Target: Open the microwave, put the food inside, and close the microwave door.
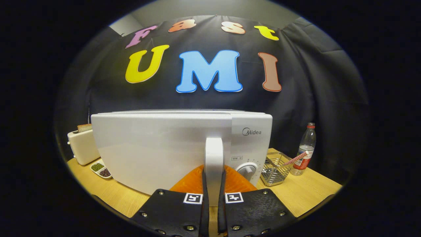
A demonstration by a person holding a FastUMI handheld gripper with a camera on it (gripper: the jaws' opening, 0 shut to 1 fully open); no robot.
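A white microwave (158,148) stands on the wooden table (312,194), its door swung partly out toward me. The door's upright white handle (214,154) runs down between my two fingers. My gripper (213,184) is shut on that handle, one finger pressing each side of it. The control panel with a round white dial (246,170) sits just right of the handle. I cannot tell where the food is.
A cream toaster (82,146) with bread in its slot stands left of the microwave, a small divided dish (101,170) in front of it. On the right are a wire basket (274,169) with a striped straw and a plastic bottle (306,149).
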